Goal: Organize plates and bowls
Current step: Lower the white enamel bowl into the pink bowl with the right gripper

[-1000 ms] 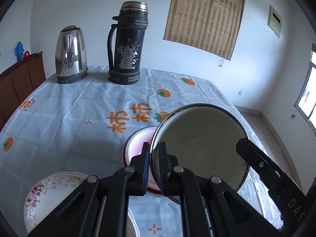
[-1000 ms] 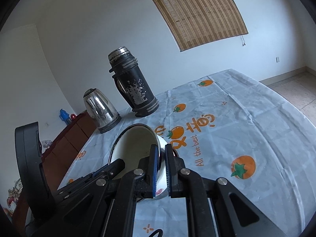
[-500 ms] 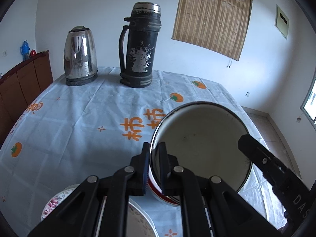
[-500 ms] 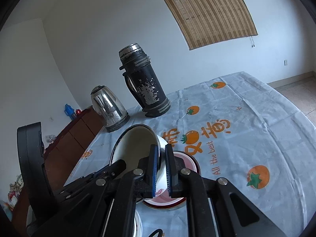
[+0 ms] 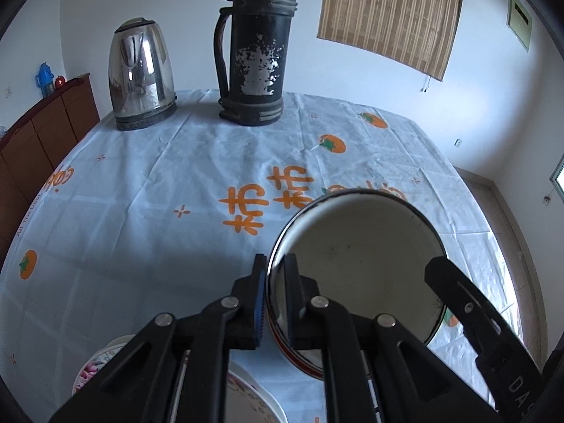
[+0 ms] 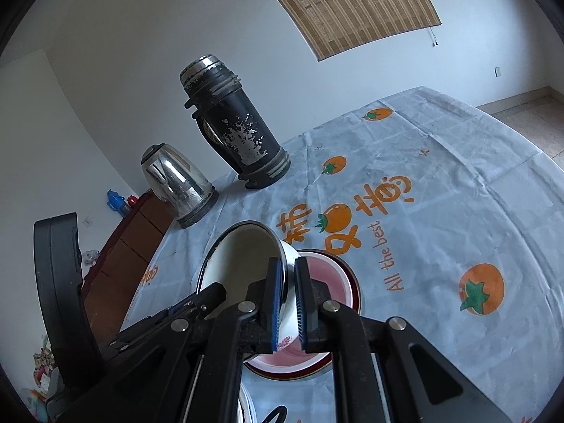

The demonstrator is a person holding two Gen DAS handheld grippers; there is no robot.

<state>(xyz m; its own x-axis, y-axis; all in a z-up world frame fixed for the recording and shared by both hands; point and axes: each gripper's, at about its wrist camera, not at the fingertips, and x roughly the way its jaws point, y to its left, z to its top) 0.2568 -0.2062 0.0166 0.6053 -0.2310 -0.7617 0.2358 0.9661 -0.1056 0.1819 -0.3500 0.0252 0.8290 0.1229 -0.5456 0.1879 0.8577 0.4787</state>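
Note:
A white enamel bowl (image 5: 359,264) with a dark rim and red band is held by both grippers, tilted with its opening toward the left wrist camera. My left gripper (image 5: 275,296) is shut on its left rim. My right gripper (image 6: 289,299) is shut on the opposite rim of the same bowl (image 6: 243,264). In the right wrist view the bowl hangs over a pink bowl with a dark red rim (image 6: 331,282) on the table. A floral plate (image 5: 102,363) lies at the near left edge, partly hidden by the left gripper.
A steel kettle (image 5: 141,77) and a tall black thermos (image 5: 255,49) stand at the table's far side. A blue tablecloth (image 5: 141,204) with orange prints covers the table. A brown cabinet (image 5: 42,123) stands to the left. The floor drops off at right.
Both grippers have carried the enamel bowl forward over the table; kettle and thermos look nearer. In the right wrist view the pink bowl has come into sight under the held bowl.

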